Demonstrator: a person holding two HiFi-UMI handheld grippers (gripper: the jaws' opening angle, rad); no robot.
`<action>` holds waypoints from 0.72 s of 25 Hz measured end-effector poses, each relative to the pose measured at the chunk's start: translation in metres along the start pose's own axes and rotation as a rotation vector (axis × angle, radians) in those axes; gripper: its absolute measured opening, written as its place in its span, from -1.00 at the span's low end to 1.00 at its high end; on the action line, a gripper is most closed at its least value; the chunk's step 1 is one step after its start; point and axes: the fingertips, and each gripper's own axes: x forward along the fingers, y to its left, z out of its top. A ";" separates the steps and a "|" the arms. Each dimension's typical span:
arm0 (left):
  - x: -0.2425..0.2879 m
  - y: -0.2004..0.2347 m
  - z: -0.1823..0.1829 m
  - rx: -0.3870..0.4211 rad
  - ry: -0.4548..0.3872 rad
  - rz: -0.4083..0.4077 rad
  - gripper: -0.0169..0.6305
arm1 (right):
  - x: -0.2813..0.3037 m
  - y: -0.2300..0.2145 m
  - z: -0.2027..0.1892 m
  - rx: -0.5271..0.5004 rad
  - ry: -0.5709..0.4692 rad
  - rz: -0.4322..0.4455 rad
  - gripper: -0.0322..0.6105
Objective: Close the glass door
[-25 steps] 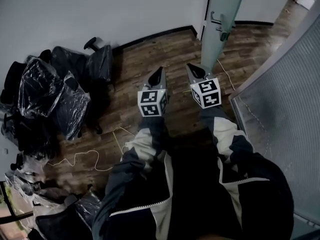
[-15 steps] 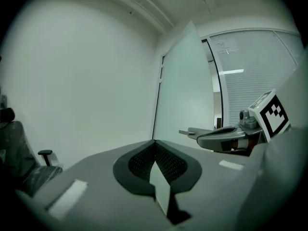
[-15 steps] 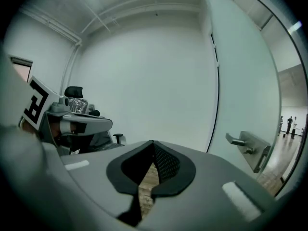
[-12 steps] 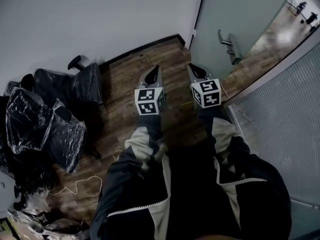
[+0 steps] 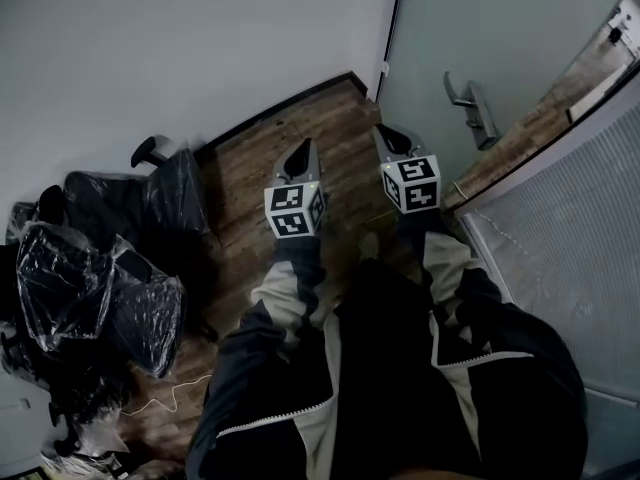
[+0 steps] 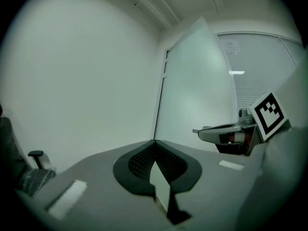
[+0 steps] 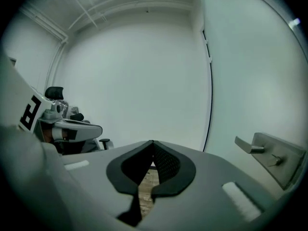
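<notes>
The frosted glass door (image 5: 470, 28) stands open at the top right, hinged by the dark frame line near the wall corner. Its metal lever handle (image 5: 470, 106) sits near the free edge. Both grippers point towards the door at arm's length. My left gripper (image 5: 303, 148) is shut and empty, over the wood floor left of the door. My right gripper (image 5: 384, 132) is shut and empty, close to the door's lower part and left of the handle, apart from it. The right gripper view shows the handle (image 7: 269, 155) to the right of the right gripper (image 7: 152, 141). The left gripper view has the door (image 6: 197, 90) ahead of the left gripper (image 6: 154, 141).
Office chairs wrapped in plastic (image 5: 95, 283) crowd the left side, one dark chair (image 5: 175, 193) nearest the grippers. A white wall (image 5: 180, 38) runs behind. A ribbed glass partition (image 5: 580, 238) stands at the right. A thin cable (image 5: 165, 400) lies on the wood floor (image 5: 250, 163).
Both grippers have moved forward towards the door, still shut. The door and handle now loom larger and face-on; the wrapped chairs have slid to the lower left of the view.
</notes>
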 end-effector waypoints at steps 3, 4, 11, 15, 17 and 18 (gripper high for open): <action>0.029 0.012 -0.004 0.015 0.011 0.000 -0.93 | 0.031 -0.014 0.000 0.019 -0.004 0.006 -0.89; 0.038 0.016 -0.005 0.021 0.011 0.000 -0.93 | 0.042 -0.017 -0.001 0.022 -0.007 0.010 -0.89; 0.122 0.039 0.008 0.081 0.046 -0.013 -0.93 | 0.127 -0.052 0.006 0.054 -0.019 0.054 -0.89; 0.169 0.049 0.019 0.076 0.062 -0.018 -0.93 | 0.169 -0.078 0.016 0.077 -0.032 0.074 -0.89; 0.187 0.047 0.024 0.080 0.080 -0.037 -0.93 | 0.183 -0.092 0.024 0.088 -0.041 0.066 -0.89; 0.196 0.047 0.025 0.080 0.089 -0.048 -0.93 | 0.189 -0.097 0.027 0.092 -0.046 0.059 -0.89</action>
